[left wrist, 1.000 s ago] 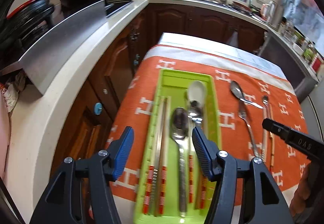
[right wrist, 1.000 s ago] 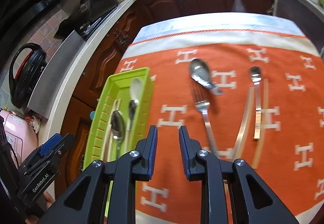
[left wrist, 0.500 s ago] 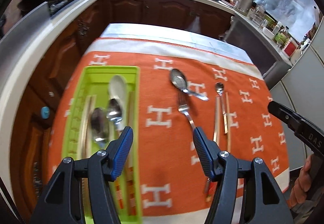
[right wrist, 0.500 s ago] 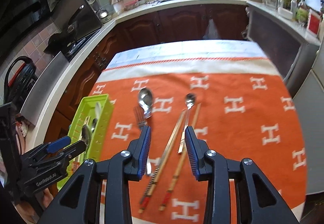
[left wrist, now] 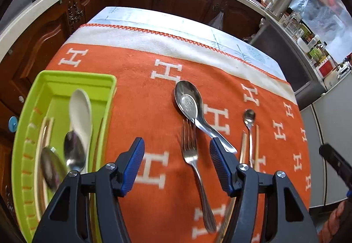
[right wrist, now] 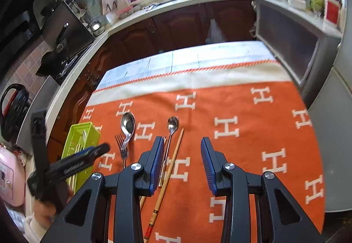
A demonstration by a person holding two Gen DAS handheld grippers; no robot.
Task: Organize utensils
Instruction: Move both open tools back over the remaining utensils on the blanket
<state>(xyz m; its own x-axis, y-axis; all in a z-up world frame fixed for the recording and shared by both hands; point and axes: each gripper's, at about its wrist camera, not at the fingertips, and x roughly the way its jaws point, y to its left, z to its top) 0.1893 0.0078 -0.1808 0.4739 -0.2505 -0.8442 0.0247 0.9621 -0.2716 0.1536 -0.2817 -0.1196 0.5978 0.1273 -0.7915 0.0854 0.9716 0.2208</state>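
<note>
A green utensil tray (left wrist: 66, 80) at the left holds a white spoon (left wrist: 80, 108), metal spoons and chopsticks. On the orange cloth lie a fork (left wrist: 193, 155), a large metal spoon (left wrist: 189, 102), a small spoon (left wrist: 249, 117) and chopsticks (right wrist: 173, 157). My left gripper (left wrist: 177, 166) is open and empty, hovering over the fork. My right gripper (right wrist: 182, 163) is open and empty, just right of the chopsticks and small spoon (right wrist: 172, 124). The tray (right wrist: 77, 139) and left gripper (right wrist: 74, 163) also show in the right wrist view.
The table carries an orange cloth with white H marks (right wrist: 242, 133) and a white far border. Dark wooden cabinets (right wrist: 187, 23) and a countertop with a sink and bottles run behind. A grey fridge side (right wrist: 336, 133) stands at the right.
My left gripper has swung right from over the tray to over the fork. My right gripper has moved right and back, and its jaws have opened wider.
</note>
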